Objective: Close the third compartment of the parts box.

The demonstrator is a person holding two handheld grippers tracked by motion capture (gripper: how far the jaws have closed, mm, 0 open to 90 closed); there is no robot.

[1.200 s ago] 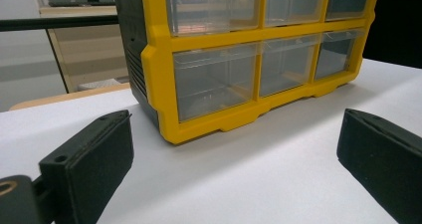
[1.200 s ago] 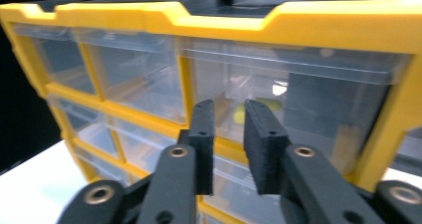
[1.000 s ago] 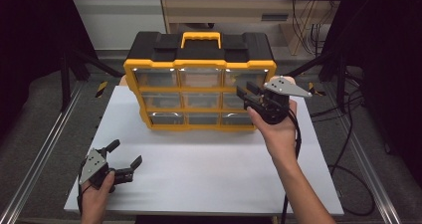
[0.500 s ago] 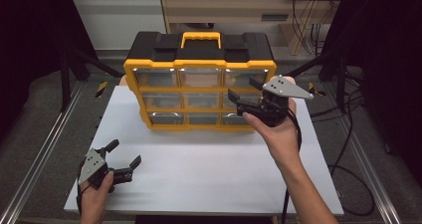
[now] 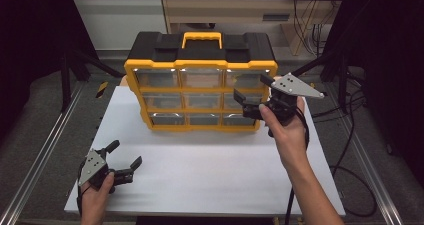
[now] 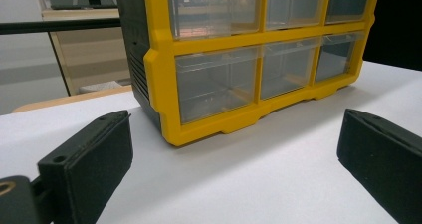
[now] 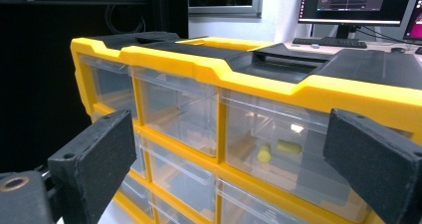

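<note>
A yellow and black organizer (image 5: 200, 65) with nine clear drawers stands at the back of the white board (image 5: 210, 175). My right gripper (image 5: 254, 92) hovers in front of its right column of drawers, and its jaws have just been opening, with nothing between them. In the right gripper view the gripper (image 7: 229, 134) faces the top right drawer (image 7: 278, 149), which holds small yellow pieces (image 7: 273, 152). My left gripper (image 5: 122, 160) rests open at the board's near left corner. The left gripper view has the gripper (image 6: 234, 134) pointing at the organizer (image 6: 209, 59), with bare board between the jaws.
Metal rails (image 5: 40, 155) run along both sides of the board. Cables (image 5: 350, 150) lie on the floor at the right. Monitors and a keyboard (image 7: 328, 42) stand on a desk behind the organizer.
The right gripper's jaws have spread apart in front of the right column of drawers, and the hand shifted slightly left. The left gripper has not moved.
</note>
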